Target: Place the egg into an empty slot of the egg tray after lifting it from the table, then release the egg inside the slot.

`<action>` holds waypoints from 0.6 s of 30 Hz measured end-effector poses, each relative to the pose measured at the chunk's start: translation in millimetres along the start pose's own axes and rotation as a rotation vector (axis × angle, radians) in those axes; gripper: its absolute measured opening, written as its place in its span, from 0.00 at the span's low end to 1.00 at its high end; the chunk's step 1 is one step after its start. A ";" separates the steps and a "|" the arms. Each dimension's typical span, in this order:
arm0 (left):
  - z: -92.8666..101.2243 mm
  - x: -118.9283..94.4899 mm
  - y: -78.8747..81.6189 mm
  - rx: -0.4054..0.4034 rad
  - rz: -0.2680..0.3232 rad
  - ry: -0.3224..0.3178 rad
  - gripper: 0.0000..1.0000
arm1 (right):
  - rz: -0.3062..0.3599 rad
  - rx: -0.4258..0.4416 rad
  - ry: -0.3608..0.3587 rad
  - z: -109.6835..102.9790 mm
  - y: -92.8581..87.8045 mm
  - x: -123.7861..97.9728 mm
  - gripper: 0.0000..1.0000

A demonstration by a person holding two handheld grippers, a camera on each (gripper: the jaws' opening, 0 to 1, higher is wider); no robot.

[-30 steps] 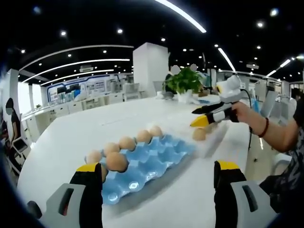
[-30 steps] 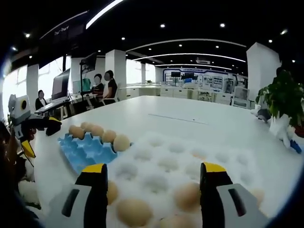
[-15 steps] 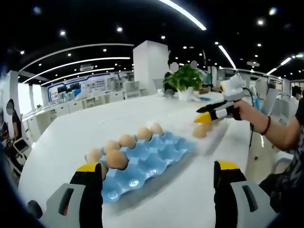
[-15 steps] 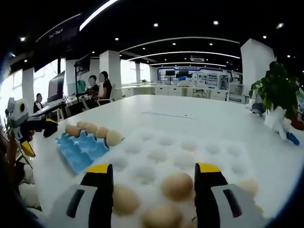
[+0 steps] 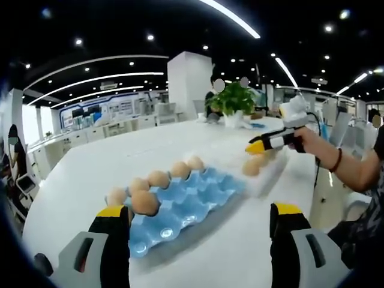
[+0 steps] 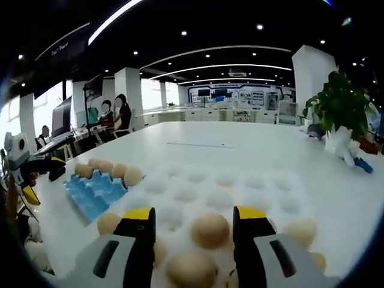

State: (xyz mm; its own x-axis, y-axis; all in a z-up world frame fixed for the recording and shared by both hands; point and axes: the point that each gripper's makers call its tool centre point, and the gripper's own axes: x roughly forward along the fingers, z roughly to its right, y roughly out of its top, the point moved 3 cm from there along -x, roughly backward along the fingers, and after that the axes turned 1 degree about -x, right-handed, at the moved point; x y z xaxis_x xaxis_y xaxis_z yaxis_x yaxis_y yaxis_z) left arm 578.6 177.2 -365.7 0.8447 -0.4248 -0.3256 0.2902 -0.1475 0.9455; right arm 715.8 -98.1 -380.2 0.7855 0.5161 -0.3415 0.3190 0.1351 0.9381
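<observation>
In the left gripper view, the left gripper [image 5: 198, 234] rises from six o'clock with its black, yellow-tipped jaws spread wide and nothing between them. Beyond the jaws, toward nine and ten o'clock, a blue moulded egg tray [image 5: 186, 204] lies on the white table [image 5: 90, 168]. Brown eggs [image 5: 159, 179] stand in a row along its far edge, and one more sits in a nearer slot beside the left jaw; the remaining slots are bare. At two o'clock the right gripper [image 5: 259, 146], held by a person's hand [image 5: 312, 141] wearing a red wrist band, hangs over a white tray [image 5: 264, 174], its tips just above a brown egg there. A green potted plant [image 5: 231, 102] stands at one o'clock.

In the right gripper view, the right gripper [image 6: 195, 231] comes up from six o'clock with its jaws open on either side of a brown target egg [image 6: 210, 230] that rests in a hollow of the white dimpled tray [image 6: 240, 186]. Whether the pads touch the shell cannot be told. Other brown eggs lie in neighbouring hollows at five, six and seven o'clock. The blue tray [image 6: 90, 192] lies at nine o'clock, just beside the white one, with the left gripper [image 6: 30, 177] beyond it. No lettering is legible anywhere; a dark hanging sign at ten o'clock carries marks too blurred to read.
</observation>
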 end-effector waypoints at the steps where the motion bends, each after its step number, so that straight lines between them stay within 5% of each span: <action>1: -0.1 0.2 -0.2 -0.004 0.002 -0.001 0.99 | -0.003 0.003 0.000 0.1 0.0 0.3 0.52; 12: -5.4 0.6 -1.7 -0.025 0.015 0.016 0.99 | -0.061 0.038 -0.016 -1.9 -6.4 4.0 0.51; 18: -6.8 0.6 0.3 -0.026 0.022 0.029 0.99 | -0.104 0.027 -0.084 2.6 -8.0 6.7 0.44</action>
State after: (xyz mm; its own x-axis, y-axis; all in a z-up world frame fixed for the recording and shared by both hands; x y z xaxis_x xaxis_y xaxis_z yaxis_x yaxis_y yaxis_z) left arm 582.3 183.0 -365.5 0.8636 -0.4015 -0.3050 0.2827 -0.1153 0.9523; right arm 719.9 -97.9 -390.1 0.7885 0.4280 -0.4418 0.4143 0.1613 0.8957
